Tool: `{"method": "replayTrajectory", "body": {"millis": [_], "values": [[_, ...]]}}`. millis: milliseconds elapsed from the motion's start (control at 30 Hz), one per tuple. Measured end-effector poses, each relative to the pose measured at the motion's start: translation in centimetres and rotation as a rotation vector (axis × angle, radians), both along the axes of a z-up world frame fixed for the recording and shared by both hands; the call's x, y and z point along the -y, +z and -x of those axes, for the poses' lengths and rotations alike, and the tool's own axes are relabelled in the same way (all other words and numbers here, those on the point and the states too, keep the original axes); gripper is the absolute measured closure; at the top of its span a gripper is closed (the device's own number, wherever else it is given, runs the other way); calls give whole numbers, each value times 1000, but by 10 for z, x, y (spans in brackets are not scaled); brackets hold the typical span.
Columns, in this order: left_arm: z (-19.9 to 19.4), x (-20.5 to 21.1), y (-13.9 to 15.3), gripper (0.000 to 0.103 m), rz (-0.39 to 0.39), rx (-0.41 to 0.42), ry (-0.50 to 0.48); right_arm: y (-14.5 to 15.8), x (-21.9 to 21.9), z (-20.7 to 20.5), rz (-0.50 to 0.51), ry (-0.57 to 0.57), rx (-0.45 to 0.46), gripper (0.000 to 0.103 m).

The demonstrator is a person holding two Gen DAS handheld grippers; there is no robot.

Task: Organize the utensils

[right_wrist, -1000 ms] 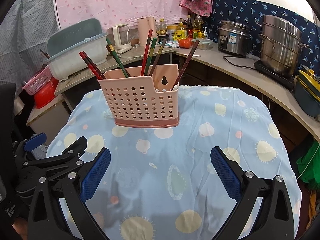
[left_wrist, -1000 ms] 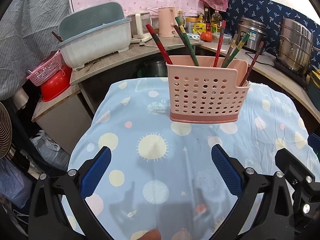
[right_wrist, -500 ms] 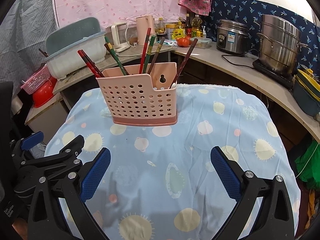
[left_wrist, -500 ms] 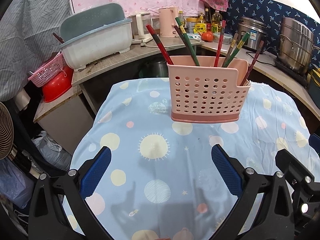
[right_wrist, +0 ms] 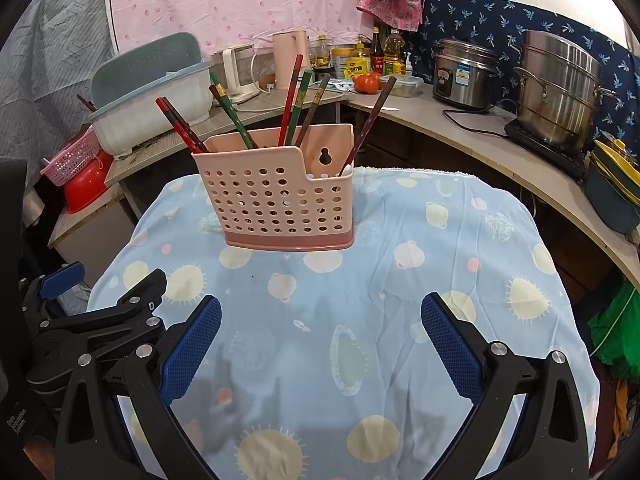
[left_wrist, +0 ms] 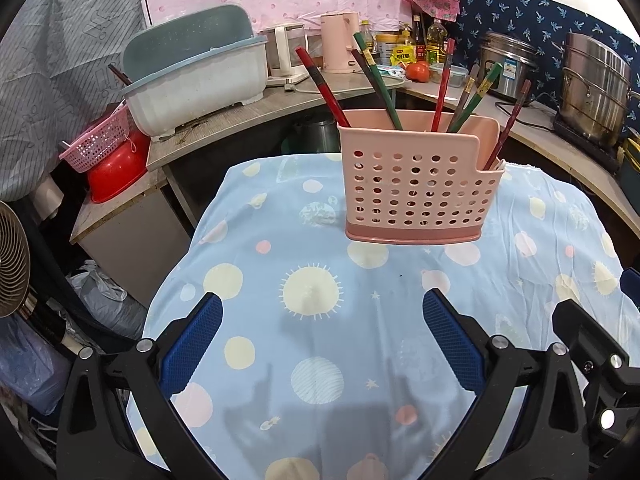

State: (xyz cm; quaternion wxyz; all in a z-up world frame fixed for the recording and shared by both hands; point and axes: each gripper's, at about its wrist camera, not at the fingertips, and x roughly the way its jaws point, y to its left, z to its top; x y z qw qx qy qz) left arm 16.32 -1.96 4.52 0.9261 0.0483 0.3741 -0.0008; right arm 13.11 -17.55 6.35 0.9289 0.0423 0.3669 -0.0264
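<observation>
A pink perforated utensil holder (left_wrist: 418, 188) stands upright on the table with the blue patterned cloth (left_wrist: 312, 320); it also shows in the right wrist view (right_wrist: 280, 200). Several red, green and brown chopsticks (left_wrist: 384, 84) stick out of it, also seen from the right wrist (right_wrist: 296, 100). My left gripper (left_wrist: 320, 332) is open and empty, above the cloth well short of the holder. My right gripper (right_wrist: 320, 332) is open and empty too, to the right of the left one, whose body (right_wrist: 100, 320) shows at the lower left.
A curved counter behind holds a blue-white dish tub (left_wrist: 200, 76), kettles (left_wrist: 338, 40), bottles, a tomato, a rice cooker (right_wrist: 464, 76) and a steel steamer pot (right_wrist: 560, 88). A pink basket and red bowl (left_wrist: 112, 160) sit at left, and a fan (left_wrist: 12, 256) at the far left.
Both grippers have drawn slightly back and up; the holder sits a little further off in both views. Both stay open. Nothing on the table moved.
</observation>
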Motion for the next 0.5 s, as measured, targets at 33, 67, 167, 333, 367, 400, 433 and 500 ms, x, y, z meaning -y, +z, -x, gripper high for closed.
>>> {"method": "replayTrajectory", "body": {"millis": [33,67,167,333,367,400,433,500], "values": [[0,0,0,7,-1,0,1,0,0,0,-1,0,0,6],[0,0,0,7,-1,-1,1,0,0,0,0,1,1,6],[0,0,0,7,-2,-2,1,0,0,0,0,2,1,6],[0,0,-1,7,-3,-4,-1,0,0,0,0,1,1,6],[0,0,-1,7,-3,-5,-2,0,0,0,0,1,0,6],[0,0,-1,7,-3,-5,-3,0,0,0,0,1,0,6],[0,1,-2,7,-4,-6,-4,0,0,0,0,2,0,6],[0,1,-2,7,-6,-5,-6,0,0,0,1,1,1,6]]}}
